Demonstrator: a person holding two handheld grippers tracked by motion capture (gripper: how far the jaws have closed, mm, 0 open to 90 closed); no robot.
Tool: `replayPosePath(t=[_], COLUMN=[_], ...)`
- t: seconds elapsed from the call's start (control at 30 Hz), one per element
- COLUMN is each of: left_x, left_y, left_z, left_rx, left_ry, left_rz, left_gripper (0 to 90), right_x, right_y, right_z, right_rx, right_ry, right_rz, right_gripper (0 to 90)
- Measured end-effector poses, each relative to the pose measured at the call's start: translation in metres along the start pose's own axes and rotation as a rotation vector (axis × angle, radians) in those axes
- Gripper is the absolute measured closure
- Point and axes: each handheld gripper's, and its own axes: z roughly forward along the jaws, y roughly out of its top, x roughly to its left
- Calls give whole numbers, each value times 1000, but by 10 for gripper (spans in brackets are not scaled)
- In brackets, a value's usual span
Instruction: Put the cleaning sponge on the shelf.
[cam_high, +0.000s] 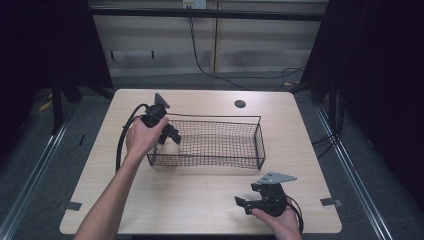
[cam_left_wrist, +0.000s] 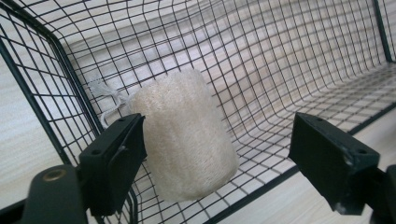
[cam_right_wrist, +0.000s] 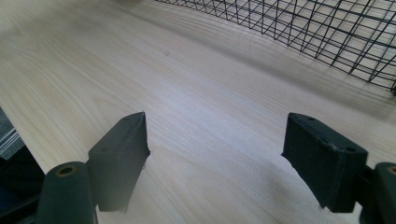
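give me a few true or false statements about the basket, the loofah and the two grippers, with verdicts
1. The loofah lies inside the wire basket. True.
2. The left gripper is clamped shut on the loofah. False: its jaws stand wide apart, one beside the loofah.
3. The right gripper is over bare table, outside the basket. True.
4. The right gripper holds a sponge. False: its jaws are open with nothing between them.
5. The basket is solid plastic. False: it is black wire mesh.

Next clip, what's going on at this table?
A person holds a hand-held gripper in each hand. The left hand-held gripper reaches into the left end of a wire basket, jaws open around a pale loofah sponge inside. The right hand-held gripper sits open over bare table near the front edge.
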Motion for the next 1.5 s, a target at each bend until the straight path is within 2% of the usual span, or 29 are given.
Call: replayPosePath(t=[0.1,0.2,0.23,0.33,0.43,0.47,0.5,0.53,0.57,0.63,0.73,0.9,0.97,1.33,1.5], left_x=[3,4,3,3,3,3,4,4,5,5,6,5,4,-1,0], left_y=[-4,-8,-9,-12,-15,-17,-19,-21,-23,-28,-34,-44,-48,-75,-88], left_z=[-4,-10,-12,-18,-22,-23,-24,-25,-26,-28,-32,-43,-46,-49,-49], left_rx=[-20,-61,-70,-84,-94,-119,-123,-124,-121,-142,-155,-202,-211,-270,-278], left_ry=[0,-30,-29,-57,-69,-72,-75,-78,-80,-82,-107,-104,-116,-143,-127], left_rz=[23,65,57,85,81,76,91,89,109,121,143,173,198,219,243], left_gripper=[207,206,205,182,182,186,190,193,196,198,199,200,200,196,196], right_x=[0,0,0,0,0,0,0,0,0,0,-1,-1,-1,-1,-2], right_y=[0,0,0,0,0,0,0,0,0,0,1,1,1,1,1], right_z=[0,1,1,1,2,2,2,2,2,2,2,2,2,2,2], right_rx=[-1,1,1,4,4,4,4,4,4,4,5,6,5,6,6], right_ry=[-2,-2,0,-2,-3,-4,-4,-5,-6,-7,-7,-9,-10,-13,-13], right_rz=[3,0,-1,2,3,2,3,3,3,3,4,4,3,8,7], right_gripper=[218,218,218,218,218,218,218,218,218,218,218,218,218,218,218])
